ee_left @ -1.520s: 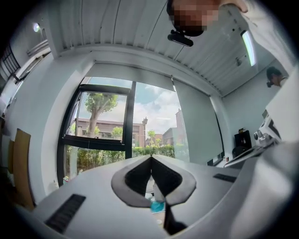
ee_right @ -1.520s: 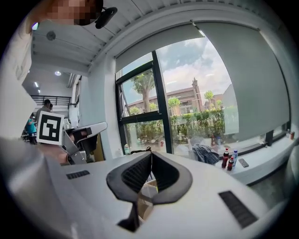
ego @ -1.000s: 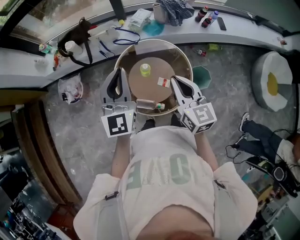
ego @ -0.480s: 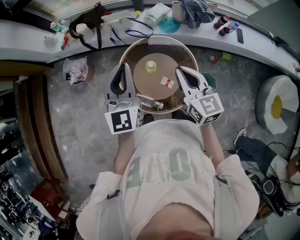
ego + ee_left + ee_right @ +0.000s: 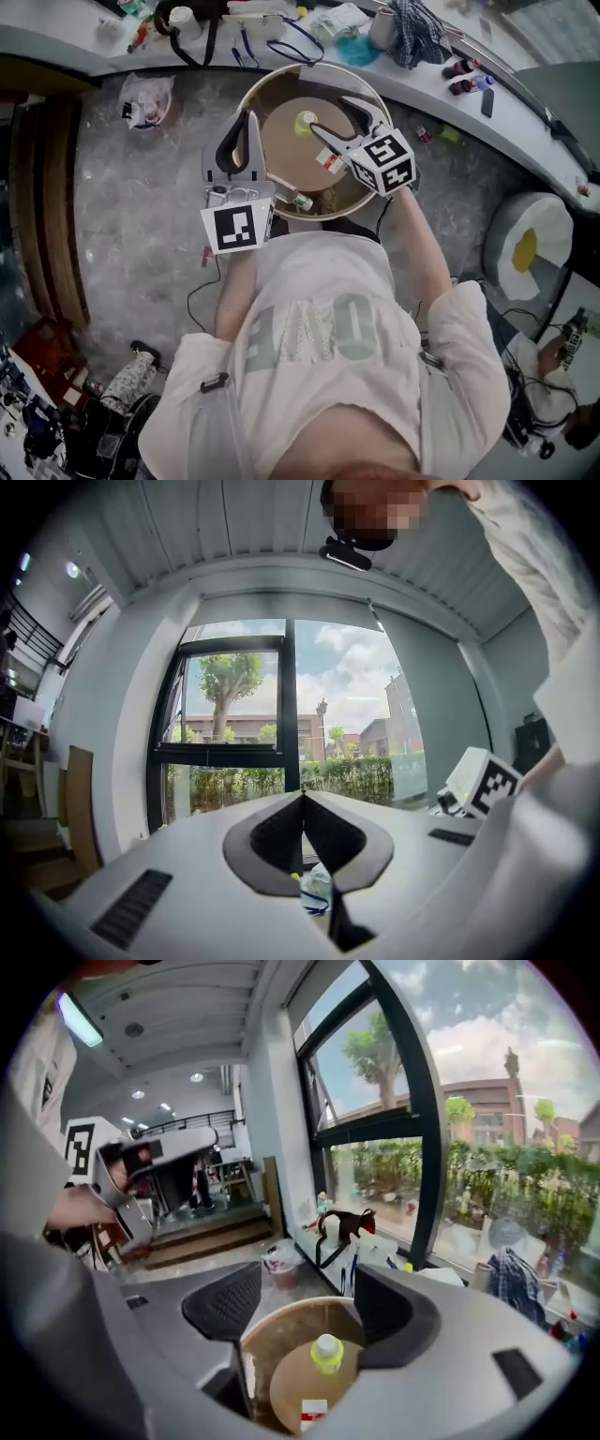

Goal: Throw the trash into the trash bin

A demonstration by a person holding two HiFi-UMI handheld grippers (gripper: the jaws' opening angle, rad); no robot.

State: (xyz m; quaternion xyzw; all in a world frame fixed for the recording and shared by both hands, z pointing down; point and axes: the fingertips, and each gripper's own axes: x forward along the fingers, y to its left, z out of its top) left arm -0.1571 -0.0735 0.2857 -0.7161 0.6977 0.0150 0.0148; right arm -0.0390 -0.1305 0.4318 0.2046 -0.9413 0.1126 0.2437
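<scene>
A round brown table (image 5: 281, 103) with a raised rim stands in front of me. On it stand a yellow-capped bottle (image 5: 305, 120) and a small red-and-white carton (image 5: 328, 161). A clear bottle (image 5: 292, 198) lies at its near edge. My right gripper (image 5: 330, 114) hangs over the table, pointing down at it. Its jaws have just been opening and nothing is between them. The right gripper view shows the bottle (image 5: 326, 1352) and carton (image 5: 312, 1415) below the right gripper (image 5: 305, 1297). My left gripper (image 5: 248, 122) is shut and empty at the table's left edge, the left gripper (image 5: 302, 799) pointing level at the window.
A small bucket lined with a plastic bag (image 5: 145, 98) stands on the floor left of the table, also seen as the bucket (image 5: 281, 1265). A curved sill (image 5: 525, 103) behind the table carries a dark bag (image 5: 337, 1227), cables, cloth and small bottles. A round cushion (image 5: 525, 248) lies at right.
My right gripper has swung forward and down over the table, rolled, and opened its jaws. The left gripper has hardly moved. My head has shifted, so the table sits higher in view.
</scene>
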